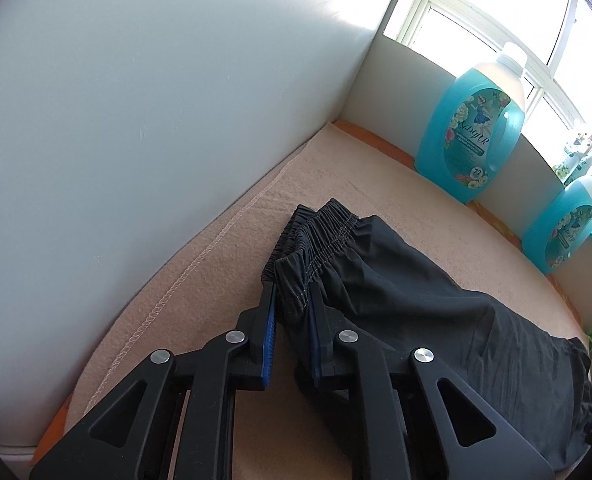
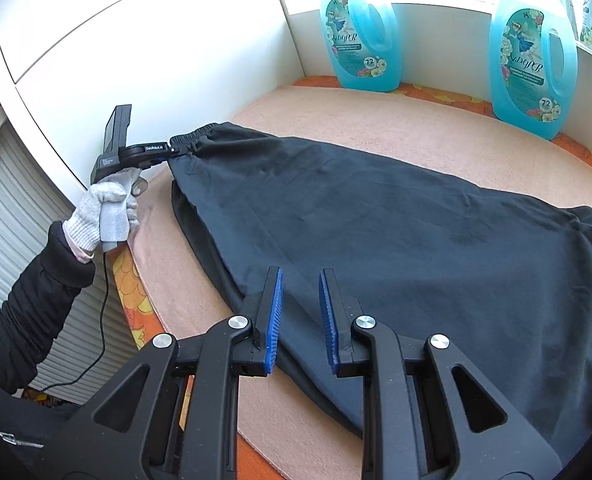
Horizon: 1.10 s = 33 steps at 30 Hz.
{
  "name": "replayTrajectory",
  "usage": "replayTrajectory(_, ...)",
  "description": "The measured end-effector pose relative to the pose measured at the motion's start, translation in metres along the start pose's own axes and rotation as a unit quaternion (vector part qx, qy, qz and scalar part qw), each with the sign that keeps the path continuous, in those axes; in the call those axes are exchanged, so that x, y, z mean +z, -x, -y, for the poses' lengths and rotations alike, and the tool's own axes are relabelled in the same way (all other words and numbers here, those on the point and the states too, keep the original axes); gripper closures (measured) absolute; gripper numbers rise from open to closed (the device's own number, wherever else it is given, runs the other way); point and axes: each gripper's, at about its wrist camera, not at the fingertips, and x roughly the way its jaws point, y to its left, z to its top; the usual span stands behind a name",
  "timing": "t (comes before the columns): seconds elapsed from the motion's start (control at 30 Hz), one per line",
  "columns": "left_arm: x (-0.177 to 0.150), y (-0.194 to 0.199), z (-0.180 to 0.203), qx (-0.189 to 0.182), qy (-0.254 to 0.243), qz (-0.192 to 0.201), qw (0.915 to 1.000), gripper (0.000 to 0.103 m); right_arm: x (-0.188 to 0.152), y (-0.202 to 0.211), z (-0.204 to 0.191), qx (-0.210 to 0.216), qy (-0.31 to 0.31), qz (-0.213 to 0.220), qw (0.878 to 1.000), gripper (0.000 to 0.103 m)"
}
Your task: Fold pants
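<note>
Dark pants (image 2: 376, 216) lie flat, waistband corner lifted.

Black gripper (image 2: 300, 280) with blue pads; grey knit glove (image 2: 104, 212), black sleeve (image 2: 36, 304).

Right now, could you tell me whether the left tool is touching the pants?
Touching: the left wrist view shows the left tool pinching the pants at the waistband.

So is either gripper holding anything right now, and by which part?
The left gripper is shut on the black pants, pinching the elastic waistband at its corner. The right gripper is open above the fabric, holding nothing.
</note>
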Motion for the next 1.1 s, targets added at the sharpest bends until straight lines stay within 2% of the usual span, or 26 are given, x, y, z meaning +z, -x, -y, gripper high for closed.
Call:
replayTrajectory(0.03, 0.001, -0.002, 0.000, -0.003, 0.000, -0.006, 1.0000, 0.091, 0.007, -0.001, -0.003, -0.003, 0.003, 0.004, 1.000, 0.081)
replayTrajectory(0.1, 0.001, -0.006, 0.001, -0.002, -0.008, -0.013, 0.9999, 0.091, 0.017, -0.002, -0.007, 0.002, 0.002, 0.014, 1.000, 0.063)
replayTrajectory(0.13, 0.001, -0.005, 0.000, -0.001, -0.012, -0.010, 0.9999, 0.091, 0.021, -0.004, -0.010, 0.005, -0.002, 0.017, 1.000, 0.060)
replayTrajectory(0.3, 0.000, 0.005, -0.007, -0.023, -0.005, 0.002, 0.9997, 0.091, 0.021, -0.005, -0.021, 0.008, -0.011, 0.026, 1.000, 0.058)
replayTrajectory(0.4, -0.001, 0.007, -0.004, -0.024, -0.014, 0.006, 0.9996, 0.091, 0.021, -0.006, -0.018, 0.008, -0.030, 0.032, 0.999, 0.049)
replayTrajectory(0.47, -0.001, 0.011, -0.001, -0.026, -0.020, 0.015, 0.9994, 0.091, 0.027, -0.007, -0.016, 0.006, -0.037, 0.034, 0.999, 0.048)
replayTrajectory(0.67, -0.005, 0.022, 0.014, -0.035, -0.052, 0.034, 0.9974, 0.091, 0.072, -0.023, -0.015, 0.027, -0.056, 0.029, 0.998, 0.043)
replayTrajectory(0.87, -0.010, 0.016, 0.016, -0.035, -0.071, 0.029, 0.9965, 0.091, 0.145, -0.082, -0.039, 0.055, -0.026, 0.001, 0.998, 0.043)
replayTrajectory(1.0, -0.006, 0.010, 0.016, -0.026, -0.080, 0.019, 0.9963, 0.090, 0.191, -0.149, -0.066, 0.073, 0.036, -0.040, 0.996, 0.043)
replayTrajectory(1.1, -0.002, 0.015, 0.009, -0.020, -0.075, 0.019, 0.9968, 0.085, 0.214, -0.208, -0.080, 0.084, 0.067, -0.079, 0.991, 0.043)
